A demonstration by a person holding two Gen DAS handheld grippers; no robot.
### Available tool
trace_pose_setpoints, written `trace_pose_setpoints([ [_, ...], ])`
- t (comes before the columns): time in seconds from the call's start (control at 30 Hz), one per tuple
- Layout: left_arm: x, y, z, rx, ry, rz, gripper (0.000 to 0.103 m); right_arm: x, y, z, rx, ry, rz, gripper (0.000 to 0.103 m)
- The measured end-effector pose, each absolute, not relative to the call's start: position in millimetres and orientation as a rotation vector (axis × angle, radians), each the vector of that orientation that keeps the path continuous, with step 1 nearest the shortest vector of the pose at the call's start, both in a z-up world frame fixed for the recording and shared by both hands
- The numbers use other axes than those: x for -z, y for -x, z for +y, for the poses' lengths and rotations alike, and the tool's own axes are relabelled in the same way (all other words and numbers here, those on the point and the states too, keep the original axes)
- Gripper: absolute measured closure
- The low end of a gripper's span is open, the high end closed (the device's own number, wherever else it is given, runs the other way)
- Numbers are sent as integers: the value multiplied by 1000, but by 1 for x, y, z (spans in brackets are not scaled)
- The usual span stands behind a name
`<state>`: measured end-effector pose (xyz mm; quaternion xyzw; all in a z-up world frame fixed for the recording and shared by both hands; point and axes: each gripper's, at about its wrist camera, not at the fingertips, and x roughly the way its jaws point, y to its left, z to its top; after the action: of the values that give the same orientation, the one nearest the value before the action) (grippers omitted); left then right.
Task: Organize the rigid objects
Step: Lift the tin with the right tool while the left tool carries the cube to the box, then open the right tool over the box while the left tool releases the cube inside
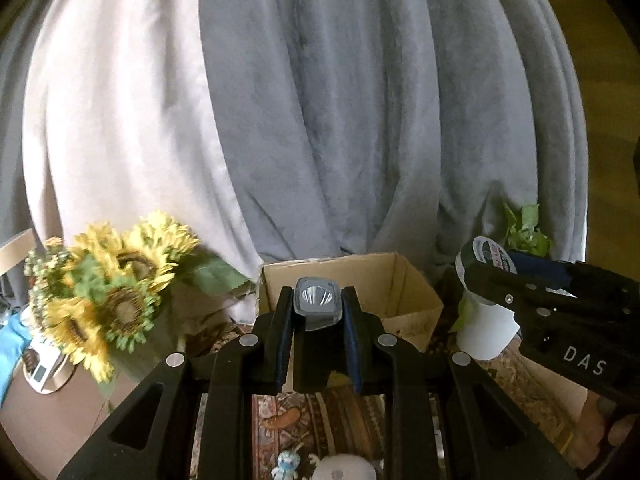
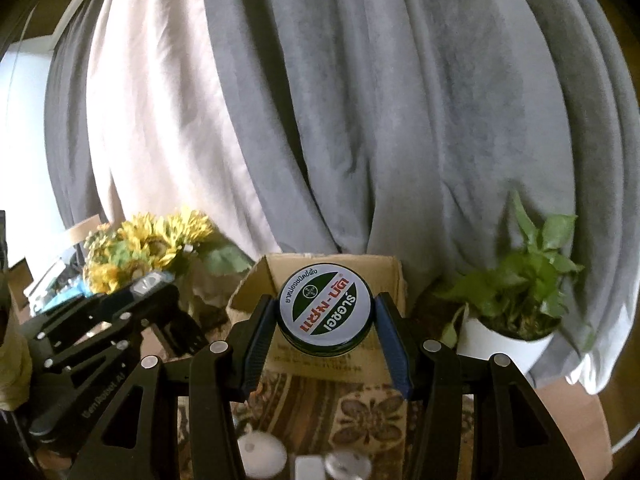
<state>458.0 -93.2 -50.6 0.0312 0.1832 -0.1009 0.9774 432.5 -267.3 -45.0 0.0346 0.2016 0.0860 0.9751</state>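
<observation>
My left gripper (image 1: 318, 304) is shut on a small grey flashlight (image 1: 318, 300), its lens facing the camera, held in the air in front of an open cardboard box (image 1: 416, 296). My right gripper (image 2: 325, 310) is shut on a round dark-green balm tin (image 2: 324, 310) with a white printed lid, also held up before the same cardboard box (image 2: 394, 276). In the left wrist view the right gripper (image 1: 496, 280) shows at the right with the balm tin (image 1: 486, 254). In the right wrist view the left gripper (image 2: 154, 284) shows at the left with the flashlight (image 2: 146, 284).
Sunflowers (image 1: 108, 292) stand left of the box, a potted green plant (image 2: 516, 296) in a white pot to its right. Grey and white curtains (image 2: 360, 120) hang behind. Small white items (image 1: 344, 468) and a blue figurine (image 1: 286, 464) lie on the patterned cloth (image 2: 360, 412) below.
</observation>
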Motion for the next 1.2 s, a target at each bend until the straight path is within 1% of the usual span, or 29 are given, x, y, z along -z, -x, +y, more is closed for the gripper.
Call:
trace_pose_setpoints([
  [0.27,52,-500,-92,221,-45,383,79,45,-473,-267,-172,-72,414,51],
  [0.7,53,-567,-97,258,-54,466,79,48,-543,-268,-187,-57,472,51],
  [0.83,57,-590,-101,267,-62,509,79,53,-565,-269,-189,-48,505,51],
  [1.1,78,-637,-107,283,-48,664,79,72,-604,-266,-194,-33,615,51],
  [1.13,81,-639,-106,283,-45,675,78,76,-608,-266,-196,-35,631,51],
  [1.17,83,-641,-107,272,-48,687,72,79,-612,-267,-196,-40,643,51],
  [1.2,84,-642,-106,263,-50,691,60,81,-614,-268,-195,-46,653,51],
])
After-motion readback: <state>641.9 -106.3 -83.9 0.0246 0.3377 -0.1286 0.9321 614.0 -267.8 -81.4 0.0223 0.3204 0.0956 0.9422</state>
